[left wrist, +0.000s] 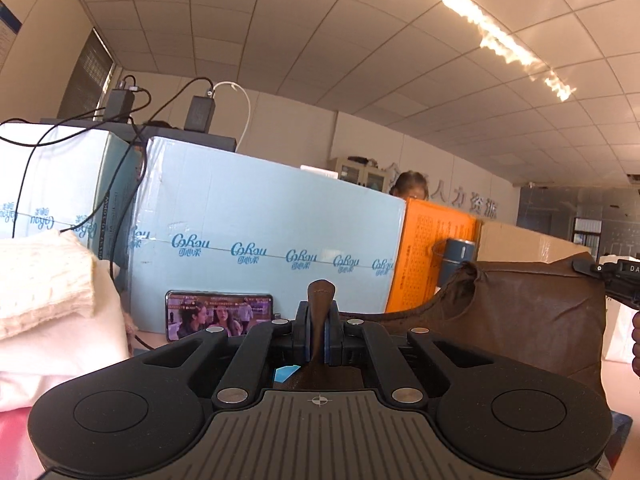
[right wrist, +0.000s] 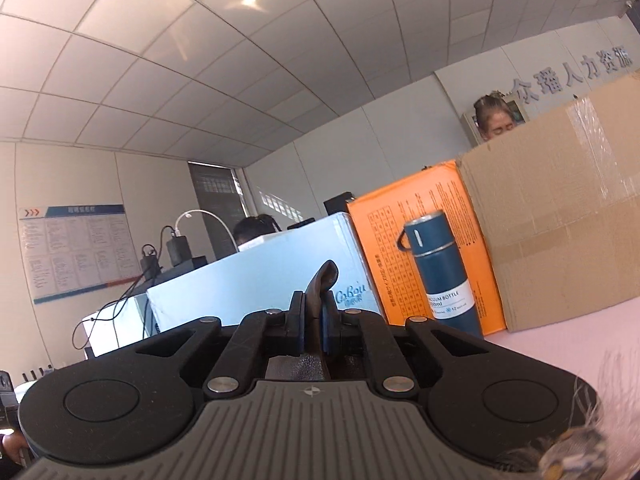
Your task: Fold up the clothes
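Note:
A brown garment [left wrist: 520, 320] hangs lifted between both grippers, above the pink table. My left gripper [left wrist: 319, 332] is shut on one edge of it; a tab of brown cloth sticks up between the pads. The cloth stretches right toward the other gripper [left wrist: 612, 280], seen at the right edge. In the right wrist view my right gripper [right wrist: 316, 324] is shut on a dark fold of the same garment [right wrist: 322, 280], which pokes up between the pads. The rest of the garment is hidden below this gripper.
Folded cream and white clothes [left wrist: 44, 304] lie stacked at left. A phone [left wrist: 218, 316] leans on light blue boxes [left wrist: 272, 232]. An orange box [right wrist: 420, 256], blue vacuum bottle [right wrist: 442, 272] and cardboard box [right wrist: 560, 220] stand at the back of the pink table [right wrist: 560, 340].

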Motion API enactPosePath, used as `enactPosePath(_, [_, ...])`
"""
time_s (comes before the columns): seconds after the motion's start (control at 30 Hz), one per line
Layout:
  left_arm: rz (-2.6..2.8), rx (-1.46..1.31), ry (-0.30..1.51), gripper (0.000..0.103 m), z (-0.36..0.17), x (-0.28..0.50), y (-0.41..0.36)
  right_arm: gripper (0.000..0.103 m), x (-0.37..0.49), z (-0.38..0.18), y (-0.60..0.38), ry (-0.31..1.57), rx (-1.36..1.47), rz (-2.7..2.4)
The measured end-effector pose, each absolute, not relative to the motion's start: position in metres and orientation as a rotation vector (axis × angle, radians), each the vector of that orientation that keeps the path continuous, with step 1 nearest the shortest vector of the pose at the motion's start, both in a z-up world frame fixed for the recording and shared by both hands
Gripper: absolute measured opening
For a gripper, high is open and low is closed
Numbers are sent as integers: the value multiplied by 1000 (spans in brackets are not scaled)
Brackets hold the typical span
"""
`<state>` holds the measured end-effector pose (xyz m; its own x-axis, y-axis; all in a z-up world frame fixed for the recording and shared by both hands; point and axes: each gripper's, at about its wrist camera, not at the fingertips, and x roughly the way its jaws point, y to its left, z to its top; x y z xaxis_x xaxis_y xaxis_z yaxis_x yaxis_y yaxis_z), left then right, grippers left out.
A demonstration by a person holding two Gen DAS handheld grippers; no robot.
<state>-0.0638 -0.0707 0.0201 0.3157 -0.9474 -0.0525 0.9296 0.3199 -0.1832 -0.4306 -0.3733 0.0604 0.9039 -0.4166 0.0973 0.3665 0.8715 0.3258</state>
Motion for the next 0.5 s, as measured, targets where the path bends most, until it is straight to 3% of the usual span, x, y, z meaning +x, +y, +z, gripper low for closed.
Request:
enactPosePath(0.4, [-1180, -167, 320, 4, -13, -71, -3, 7, -495, 69, -260, -79, 171, -190])
enactPosePath(0.5, [-1155, -162, 353, 4, -19, -72, 6, 18, -509, 61, -249, -62, 231, -178])
